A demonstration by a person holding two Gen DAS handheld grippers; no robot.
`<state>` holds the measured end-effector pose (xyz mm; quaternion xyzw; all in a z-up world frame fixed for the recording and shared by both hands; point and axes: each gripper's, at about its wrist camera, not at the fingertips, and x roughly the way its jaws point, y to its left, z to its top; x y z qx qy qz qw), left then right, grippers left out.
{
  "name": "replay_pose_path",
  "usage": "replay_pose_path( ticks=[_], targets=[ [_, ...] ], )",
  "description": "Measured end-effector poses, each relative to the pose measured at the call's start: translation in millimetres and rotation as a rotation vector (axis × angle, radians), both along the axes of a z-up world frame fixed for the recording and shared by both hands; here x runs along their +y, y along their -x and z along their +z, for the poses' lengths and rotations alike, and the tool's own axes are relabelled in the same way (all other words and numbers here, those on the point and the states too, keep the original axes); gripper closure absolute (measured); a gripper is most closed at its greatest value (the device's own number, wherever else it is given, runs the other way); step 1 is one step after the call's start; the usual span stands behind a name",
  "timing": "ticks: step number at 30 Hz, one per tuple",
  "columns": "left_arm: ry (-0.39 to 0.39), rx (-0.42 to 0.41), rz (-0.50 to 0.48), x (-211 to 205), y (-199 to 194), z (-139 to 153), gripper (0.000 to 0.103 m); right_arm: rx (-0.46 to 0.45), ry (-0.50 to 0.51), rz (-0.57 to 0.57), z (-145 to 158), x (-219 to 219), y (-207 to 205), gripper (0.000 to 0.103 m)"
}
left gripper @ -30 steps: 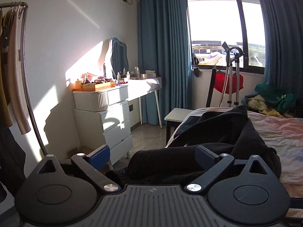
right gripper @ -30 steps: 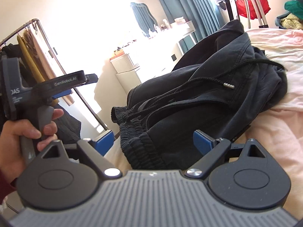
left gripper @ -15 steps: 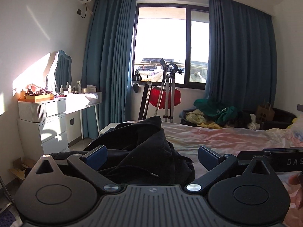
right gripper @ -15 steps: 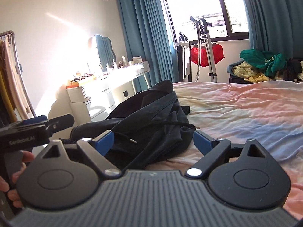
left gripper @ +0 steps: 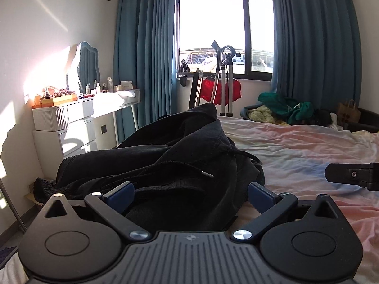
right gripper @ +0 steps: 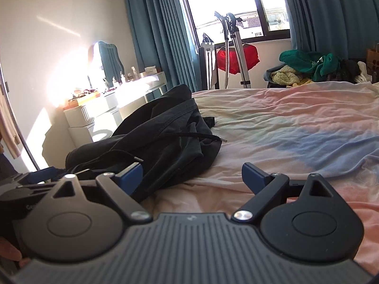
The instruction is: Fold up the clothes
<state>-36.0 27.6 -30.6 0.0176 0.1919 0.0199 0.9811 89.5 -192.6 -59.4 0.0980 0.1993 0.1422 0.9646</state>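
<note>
Hoodie [left gripper: 180, 156]: black, crumpled heap on bed [left gripper: 308, 146], near edge. Lies dead ahead of left claw [left gripper: 189, 195], ahead-left of right claw [right gripper: 191, 177]. Left claw nearer. Both claws wide open, empty. Long axis unclear while bunched.

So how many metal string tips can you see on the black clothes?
2. In the right wrist view, one metal tip lies on the bedsheet at the black clothes' right edge; the other rests on the fabric near the left blue pad. More may be hidden.
</note>
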Motion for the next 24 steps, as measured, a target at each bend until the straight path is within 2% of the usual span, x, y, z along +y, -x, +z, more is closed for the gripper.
replay_pose_path(
  ticks=[5, 9, 13, 16, 19, 24],
  targets=[
    [-0.046, 0.05, -0.033, -9, -20, -3, 0.001, 0.023, -0.004, -0.025, 1, -3, 1, 0.011],
    [-0.08, 0.081, -0.065, -16, -52, -1, 0.003, 0.054, -0.018, -0.068, 0, -13, -1, 0.011],
    [-0.048, 0.127, -0.024, -18, -108, 17, 0.003, 0.08, -0.06, -0.137, 3, -31, 0, 0.011],
    [-0.033, 0.124, -0.034, -21, -157, 24, 0.014, 0.071, -0.103, -0.193, 6, -49, 0, 0.011],
    [-0.065, 0.128, -0.032, -27, -210, 20, 0.015, 0.089, -0.12, -0.235, 1, -63, -8, 0.011],
    [-0.087, 0.142, -0.011, -38, -294, -1, 0.015, 0.172, -0.149, -0.276, -23, -79, -33, 0.011]
  ],
)
